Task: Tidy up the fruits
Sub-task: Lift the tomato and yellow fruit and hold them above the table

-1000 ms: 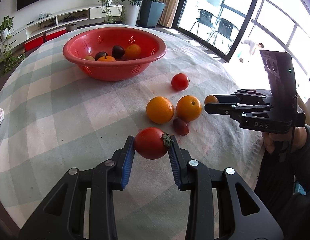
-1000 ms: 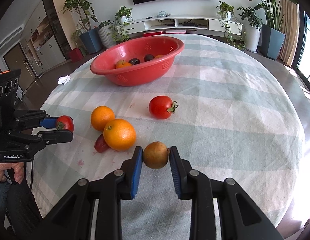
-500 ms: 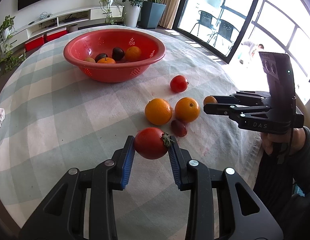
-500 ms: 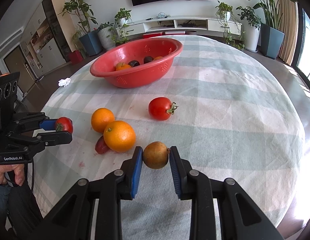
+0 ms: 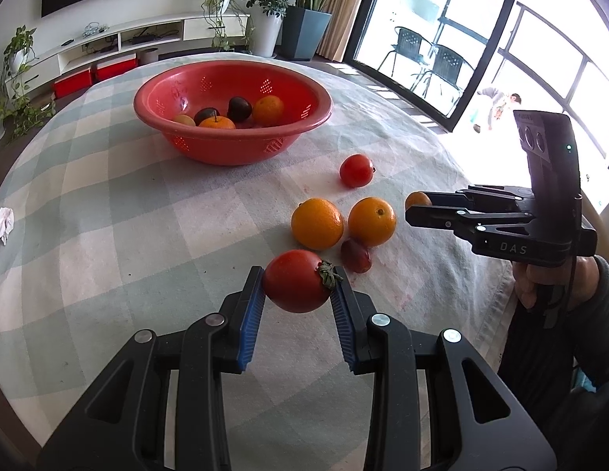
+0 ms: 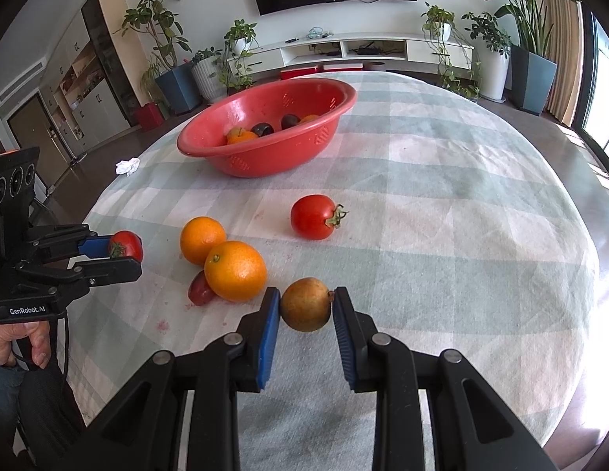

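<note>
The left gripper point(image 5: 297, 294) was clamped on a glossy red tomato point(image 5: 296, 280) with a dried green calyx turned to the right, just below the centre of the left wrist view and lifted clear of the checked tablecloth point(image 5: 108, 204). The right gripper point(image 6: 306, 306) pinched a small round brownish-yellow fruit point(image 6: 305, 304) with a speckled, matte skin, low in the middle of the right wrist view.

Four fruits lay loose on the cloth: two bright oranges point(image 6: 235, 271) touching one another, a small dark red plum point(image 6: 200, 289) tucked against the nearer orange, and a second tomato point(image 6: 314, 216) a little apart toward the centre. In the upper middle stood the red perforated basin point(image 6: 328, 127), holding oranges and dark plums. A crumpled white tissue point(image 6: 127, 165) lay near the cloth's left edge.
</note>
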Available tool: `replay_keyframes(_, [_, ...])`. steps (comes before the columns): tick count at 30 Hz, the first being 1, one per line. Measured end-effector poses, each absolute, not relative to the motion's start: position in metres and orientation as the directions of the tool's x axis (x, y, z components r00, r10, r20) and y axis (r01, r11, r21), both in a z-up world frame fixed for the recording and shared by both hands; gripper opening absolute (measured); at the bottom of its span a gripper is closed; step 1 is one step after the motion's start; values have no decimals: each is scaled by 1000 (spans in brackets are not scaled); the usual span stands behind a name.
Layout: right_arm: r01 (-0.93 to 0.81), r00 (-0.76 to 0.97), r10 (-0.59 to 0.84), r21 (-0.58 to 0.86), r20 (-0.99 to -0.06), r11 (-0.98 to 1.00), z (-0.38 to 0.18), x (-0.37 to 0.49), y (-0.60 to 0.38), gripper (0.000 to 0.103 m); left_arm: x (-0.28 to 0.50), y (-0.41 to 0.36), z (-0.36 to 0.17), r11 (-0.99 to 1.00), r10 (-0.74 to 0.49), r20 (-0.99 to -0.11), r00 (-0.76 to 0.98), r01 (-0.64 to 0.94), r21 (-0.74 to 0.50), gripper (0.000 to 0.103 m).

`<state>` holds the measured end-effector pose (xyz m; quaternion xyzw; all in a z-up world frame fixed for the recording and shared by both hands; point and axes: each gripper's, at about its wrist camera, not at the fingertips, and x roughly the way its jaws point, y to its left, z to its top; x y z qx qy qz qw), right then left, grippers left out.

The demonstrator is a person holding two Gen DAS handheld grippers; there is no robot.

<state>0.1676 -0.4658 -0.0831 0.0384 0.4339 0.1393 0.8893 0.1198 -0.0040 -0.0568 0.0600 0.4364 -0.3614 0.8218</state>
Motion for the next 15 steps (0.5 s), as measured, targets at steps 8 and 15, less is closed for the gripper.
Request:
replay_keyframes(8, [-200, 596, 284, 204, -751, 958, -81, 169, -468, 30, 118, 0, -53, 736, -546, -752, 368, 639, -222, 31])
replay_keyframes(15, [-190, 606, 289, 217, -741, 957, -81, 170, -470, 30, 118, 1, -51, 739, -550, -746, 376, 635, -224, 31])
